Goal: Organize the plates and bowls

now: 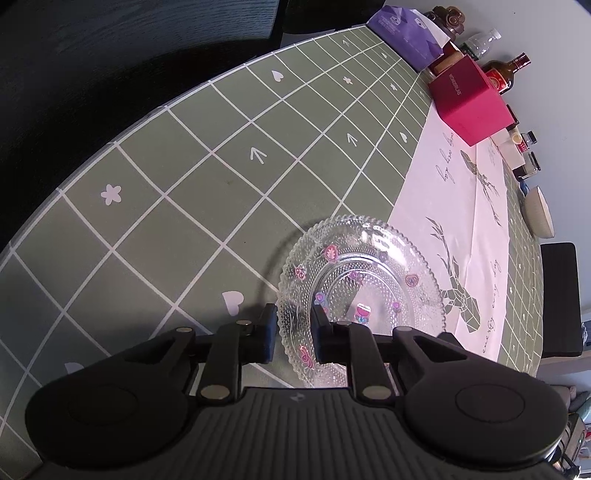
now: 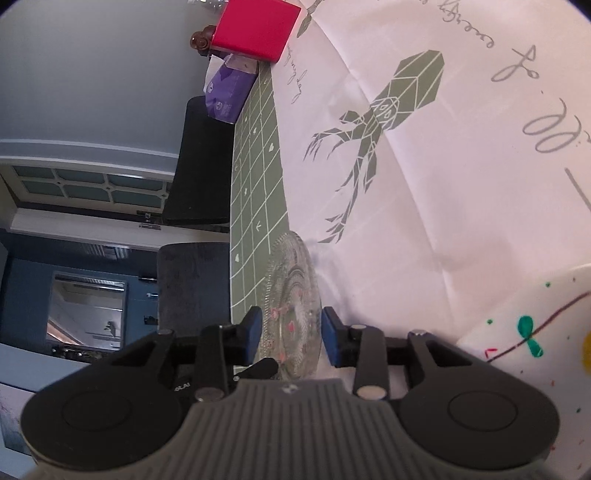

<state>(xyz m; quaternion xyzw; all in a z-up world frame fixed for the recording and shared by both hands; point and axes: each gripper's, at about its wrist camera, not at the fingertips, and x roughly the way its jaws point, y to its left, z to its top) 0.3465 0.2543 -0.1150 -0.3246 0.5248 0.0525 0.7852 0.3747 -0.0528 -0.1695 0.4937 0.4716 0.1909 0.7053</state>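
Observation:
A clear glass plate (image 1: 369, 273) with small pink and purple decals lies at the seam of the green grid tablecloth (image 1: 184, 184) and a white deer-print cloth (image 1: 461, 221). My left gripper (image 1: 293, 310) is shut on the plate's near rim, one pad on each face. In the right wrist view the same glass plate (image 2: 291, 273) appears edge-on in the gap of my right gripper (image 2: 291, 314), whose blue pads stand apart from it, open. A white plate (image 2: 535, 332) with painted coloured marks lies at lower right. A pale bowl (image 1: 539, 214) sits near the table's far edge.
A red box (image 1: 469, 99), a purple packet (image 1: 402, 33) and several bottles (image 1: 506, 70) line the back of the table. A black chair (image 1: 561, 299) stands beyond the edge. In the right wrist view, dark chairs (image 2: 195, 295) sit beside the table.

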